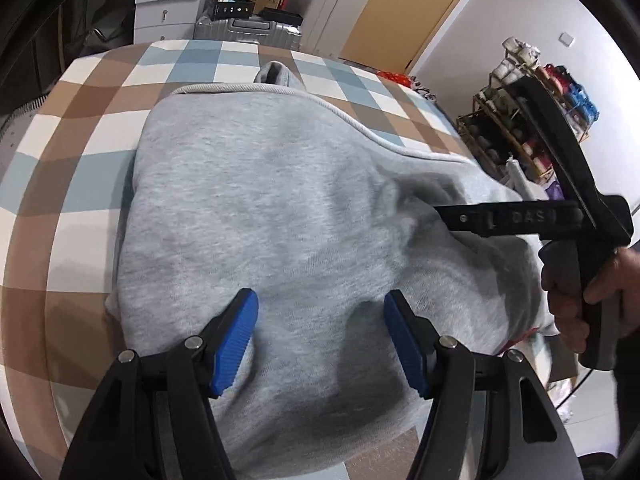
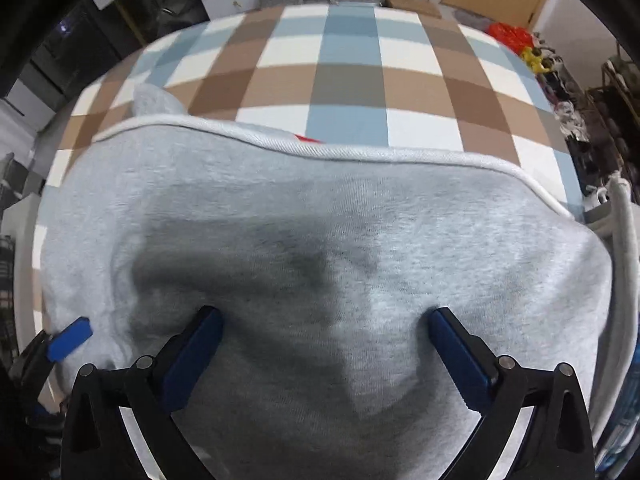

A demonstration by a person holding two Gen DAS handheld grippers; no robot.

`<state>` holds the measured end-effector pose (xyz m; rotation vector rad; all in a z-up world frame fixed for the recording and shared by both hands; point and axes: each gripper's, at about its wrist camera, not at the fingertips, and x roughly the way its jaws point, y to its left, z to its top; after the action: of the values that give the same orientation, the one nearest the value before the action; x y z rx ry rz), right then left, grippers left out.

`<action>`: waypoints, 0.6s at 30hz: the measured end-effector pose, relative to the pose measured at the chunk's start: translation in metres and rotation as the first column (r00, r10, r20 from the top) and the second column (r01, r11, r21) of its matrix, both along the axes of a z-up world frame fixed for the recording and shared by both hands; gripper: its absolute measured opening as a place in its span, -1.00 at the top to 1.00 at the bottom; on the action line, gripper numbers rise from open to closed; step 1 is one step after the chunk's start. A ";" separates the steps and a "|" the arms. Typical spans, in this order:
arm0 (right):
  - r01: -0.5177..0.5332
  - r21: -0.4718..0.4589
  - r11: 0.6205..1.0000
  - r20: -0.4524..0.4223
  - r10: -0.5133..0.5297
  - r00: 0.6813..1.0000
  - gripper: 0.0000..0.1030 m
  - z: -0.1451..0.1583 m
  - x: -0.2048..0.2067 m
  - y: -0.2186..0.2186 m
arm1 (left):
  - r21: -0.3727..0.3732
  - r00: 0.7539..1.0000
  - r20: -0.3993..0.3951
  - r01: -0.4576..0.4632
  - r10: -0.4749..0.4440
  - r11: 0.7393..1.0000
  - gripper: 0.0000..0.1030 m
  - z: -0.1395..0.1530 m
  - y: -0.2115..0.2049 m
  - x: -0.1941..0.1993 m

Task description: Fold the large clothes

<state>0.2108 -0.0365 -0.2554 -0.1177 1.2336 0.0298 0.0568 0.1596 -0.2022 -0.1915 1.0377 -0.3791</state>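
The grey sweatshirt [image 1: 280, 208] lies folded on the checked bed cover [image 1: 80, 128], its ribbed hem toward the far edge. The left gripper [image 1: 320, 340] and the right gripper [image 2: 326, 356] each stand wide apart, 2 blue pads pressing down on the fabric, pinching nothing.

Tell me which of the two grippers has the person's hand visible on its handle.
The right gripper: in the left wrist view it reaches in from the right, the person's hand wrapped on its handle. The left gripper shows only open jaws over the grey sweatshirt.
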 end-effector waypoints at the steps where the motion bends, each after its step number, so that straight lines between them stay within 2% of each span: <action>1: 0.004 0.037 0.999 0.020 -0.004 1.000 -0.99 0.007 -0.007 -0.005 | 0.001 1.000 0.000 0.000 0.000 1.000 -0.18 0.002 0.002 -0.002; 2: 0.017 0.109 0.994 0.057 -0.023 0.998 -0.99 0.017 -0.020 -0.014 | 0.000 1.000 -0.002 -0.002 0.002 1.000 -0.18 0.006 0.005 -0.006; 4: 0.027 0.299 0.954 0.148 -0.074 0.986 -1.00 0.039 -0.058 -0.033 | -0.007 1.000 -0.002 -0.030 0.030 1.000 -0.18 0.017 0.018 -0.014; 5: 0.022 0.357 0.934 0.175 -0.090 0.980 -1.00 0.044 -0.071 -0.038 | -0.013 0.998 0.001 -0.062 0.062 0.998 -0.18 0.023 0.030 -0.020; 6: -0.013 0.460 0.888 0.220 -0.101 0.970 -1.00 0.050 -0.098 -0.045 | -0.026 0.996 -0.003 -0.089 0.089 0.996 -0.18 0.027 0.040 -0.023; 7: -0.040 0.502 0.864 0.256 -0.104 0.961 -1.00 0.053 -0.115 -0.046 | -0.046 0.993 -0.016 -0.117 0.117 0.992 -0.18 0.030 0.053 -0.027; 10: -0.124 0.586 0.801 0.335 -0.100 0.937 -1.00 0.050 -0.149 -0.040 | -0.141 0.967 -0.114 -0.243 0.228 0.960 -0.18 0.022 0.092 -0.041; 13: -0.154 0.660 0.735 0.357 -0.127 0.925 -1.00 0.037 -0.155 -0.032 | -0.340 0.932 -0.252 -0.338 0.261 0.878 -0.19 -0.004 0.116 -0.056; 14: -0.145 0.687 0.711 0.351 -0.150 0.924 -1.00 0.030 -0.155 -0.034 | -0.374 0.922 -0.294 -0.353 0.251 0.858 -0.19 -0.013 0.117 -0.060; 15: -0.127 0.693 0.709 0.326 -0.151 0.933 -1.00 0.025 -0.151 -0.031 | -0.399 0.916 -0.317 -0.362 0.244 0.842 -0.19 -0.020 0.117 -0.063; 16: -0.116 0.687 0.717 0.297 -0.131 0.946 -1.00 0.022 -0.146 -0.028 | -0.392 0.907 -0.341 -0.375 0.246 0.840 -0.19 -0.027 0.113 -0.066; 18: -0.145 0.683 0.716 0.293 -0.086 0.952 -1.00 0.020 -0.145 -0.025 | -0.374 0.905 -0.350 -0.371 0.241 0.850 -0.19 -0.035 0.104 -0.067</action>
<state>0.0658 -0.0612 -0.2353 0.5145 0.8350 0.4948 -0.0102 0.2631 -0.2370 -0.8319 1.1789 -0.2857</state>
